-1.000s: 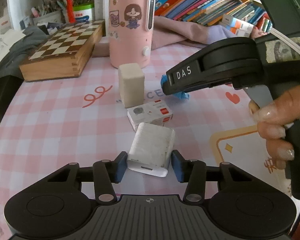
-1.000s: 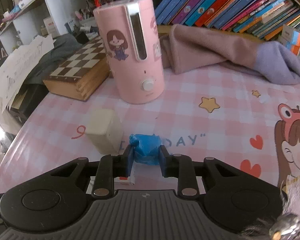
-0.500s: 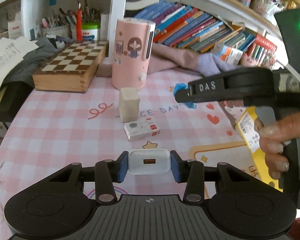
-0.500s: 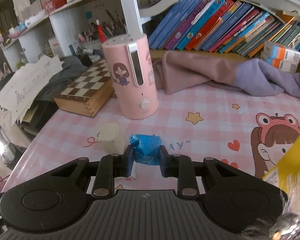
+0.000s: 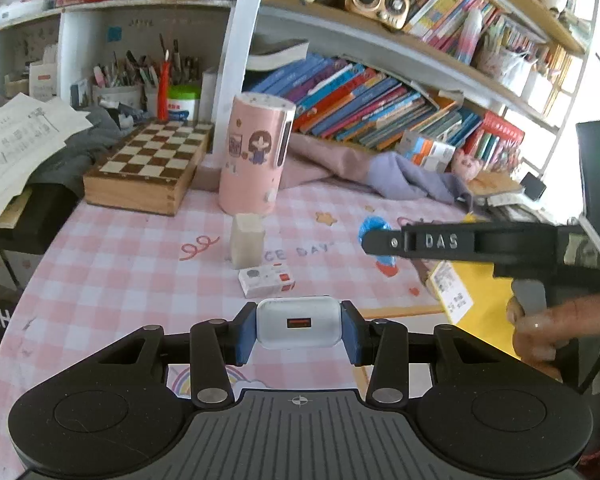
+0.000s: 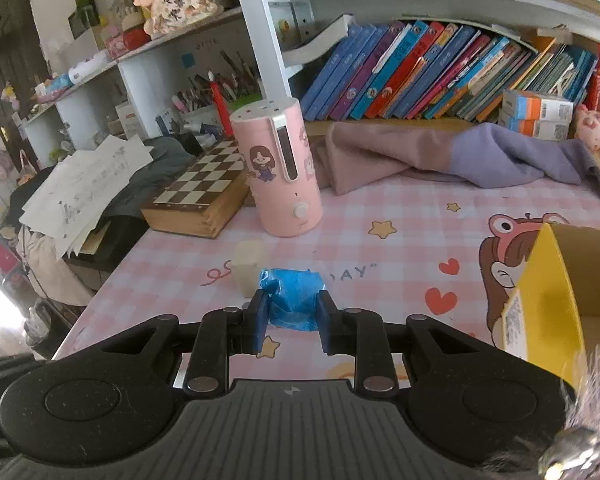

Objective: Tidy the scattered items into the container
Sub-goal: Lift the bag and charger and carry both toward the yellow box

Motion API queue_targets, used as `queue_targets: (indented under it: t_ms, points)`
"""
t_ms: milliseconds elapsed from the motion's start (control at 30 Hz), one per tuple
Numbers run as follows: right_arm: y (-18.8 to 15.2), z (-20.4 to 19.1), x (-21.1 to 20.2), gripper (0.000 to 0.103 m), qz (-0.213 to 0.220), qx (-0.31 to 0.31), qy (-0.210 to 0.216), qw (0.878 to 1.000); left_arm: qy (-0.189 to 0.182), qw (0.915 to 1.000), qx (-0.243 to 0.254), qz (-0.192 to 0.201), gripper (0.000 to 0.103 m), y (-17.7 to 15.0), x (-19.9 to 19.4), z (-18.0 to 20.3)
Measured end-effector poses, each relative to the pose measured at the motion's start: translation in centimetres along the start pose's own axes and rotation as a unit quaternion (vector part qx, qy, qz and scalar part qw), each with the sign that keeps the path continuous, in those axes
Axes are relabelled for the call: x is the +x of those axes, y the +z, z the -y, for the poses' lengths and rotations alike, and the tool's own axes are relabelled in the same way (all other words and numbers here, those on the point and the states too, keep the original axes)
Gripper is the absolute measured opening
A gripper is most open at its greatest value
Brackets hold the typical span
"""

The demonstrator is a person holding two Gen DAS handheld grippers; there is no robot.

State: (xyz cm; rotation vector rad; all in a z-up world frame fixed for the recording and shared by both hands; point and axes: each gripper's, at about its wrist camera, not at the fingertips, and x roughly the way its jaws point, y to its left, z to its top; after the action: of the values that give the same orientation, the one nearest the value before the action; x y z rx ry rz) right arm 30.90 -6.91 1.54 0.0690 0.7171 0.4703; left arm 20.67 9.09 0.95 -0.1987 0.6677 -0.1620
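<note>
White charger (image 5: 298, 322): clamped in left gripper (image 5: 299, 330).
Blue bundle (image 6: 293, 298): clamped in right gripper (image 6: 292, 322).
Yellow box (image 6: 556, 292): seen at right.

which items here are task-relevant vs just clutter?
Job:
- white charger, in left tongs
- blue wad, in right tongs
- beige block
- small white box
- yellow box, open: the likely container

Clutter:
- pink humidifier
- chessboard
- books
- cloth
</note>
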Motion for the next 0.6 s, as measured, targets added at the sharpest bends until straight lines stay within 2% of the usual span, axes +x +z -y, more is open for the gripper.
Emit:
queue_targets:
  t_ms: [600]
  points:
    - [-4.5, -1.4, -7.2, 0.023, 0.018, 0.021, -0.012, 1.0, -0.037, 0.999, -0.012, 0.021, 0.041, -2.6, -6.2, 0.6]
